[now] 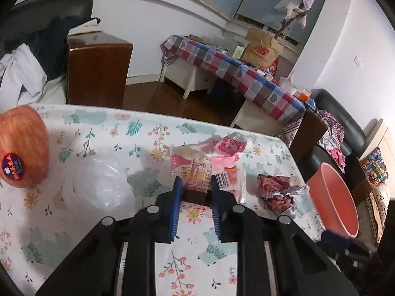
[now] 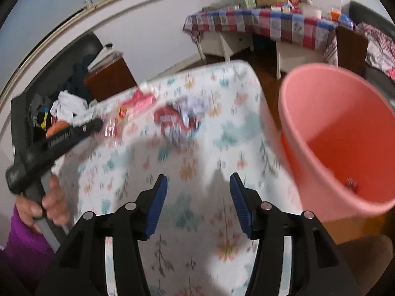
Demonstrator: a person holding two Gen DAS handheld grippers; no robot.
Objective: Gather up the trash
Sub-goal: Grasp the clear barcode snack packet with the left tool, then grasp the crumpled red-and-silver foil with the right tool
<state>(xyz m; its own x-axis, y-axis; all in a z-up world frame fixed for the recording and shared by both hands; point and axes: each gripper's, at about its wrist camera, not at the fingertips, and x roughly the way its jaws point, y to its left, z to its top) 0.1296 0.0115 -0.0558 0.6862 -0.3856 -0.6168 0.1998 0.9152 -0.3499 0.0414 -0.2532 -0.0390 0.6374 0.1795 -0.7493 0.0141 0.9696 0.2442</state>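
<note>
A printed snack wrapper (image 1: pixel 197 170) with a brown lower edge lies on the floral tablecloth (image 1: pixel 98 128). My left gripper (image 1: pixel 196 187) is shut on it, its blue pads pressing both sides. Behind it lies a pink wrapper (image 1: pixel 229 146), and to the right a crumpled red and silver wrapper (image 1: pixel 276 192). A clear plastic bag (image 1: pixel 98 187) lies to the left. The pink bin (image 2: pixel 340 143) stands off the table's right edge, with a small scrap inside. My right gripper (image 2: pixel 198 197) hangs open over the cloth beside the bin, with nothing between its fingers.
An apple (image 1: pixel 22 148) with a sticker sits at the table's left. Beyond the table are a wooden cabinet (image 1: pixel 98 69), a checkered-cloth table (image 1: pixel 234 71) with a paper bag, and a dark sofa (image 1: pixel 340 118) with clothes. A hand (image 2: pixel 54 204) holds the left gripper's handle.
</note>
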